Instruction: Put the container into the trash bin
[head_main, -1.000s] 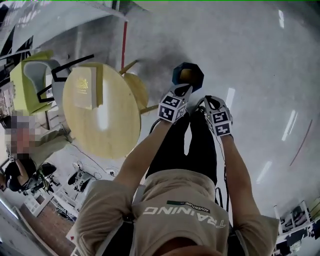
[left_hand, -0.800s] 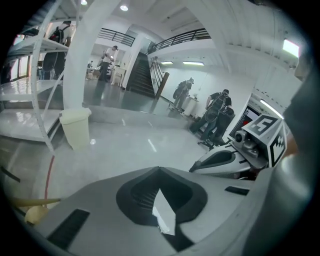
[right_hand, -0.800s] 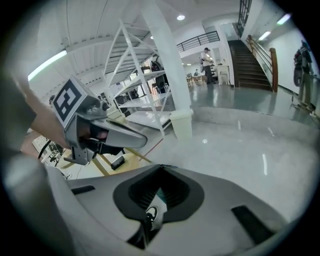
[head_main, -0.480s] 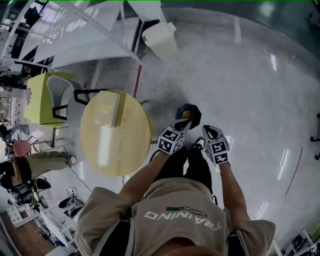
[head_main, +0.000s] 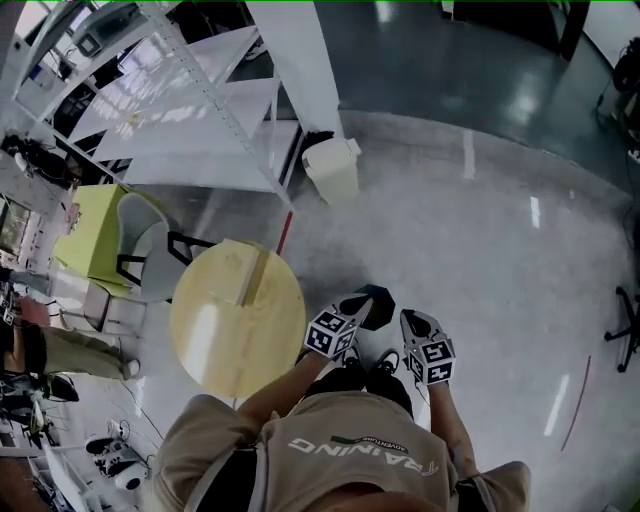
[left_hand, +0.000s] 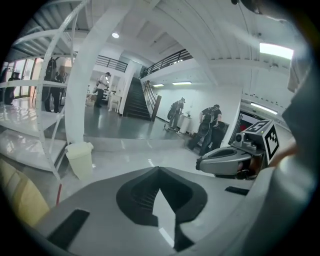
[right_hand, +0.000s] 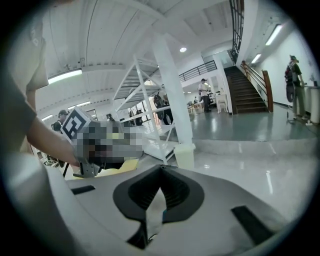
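— So, what have your hand-held grippers got?

— Nothing. My left hand-held gripper (left_hand: 160, 169) is clenched tip to tip, with only floor (head_main: 480, 250) showing through the gap behind the tips. My right hand-held gripper (right_hand: 160, 167) is clenched the same way, empty too.

— And the trash bin (head_main: 378, 305)?

— Dark, six-sided, standing on the floor just beyond my two tips in the head view (between them, really). Its inside is too dark for me to pick out the container.

— What else is about?

— A round yellow worktop (head_main: 230, 335) on my left with a pale flat box (head_main: 245, 272) on it, and a white bin (head_main: 333, 170) at the foot of a white column (head_main: 300, 60), well apart from the dark one.
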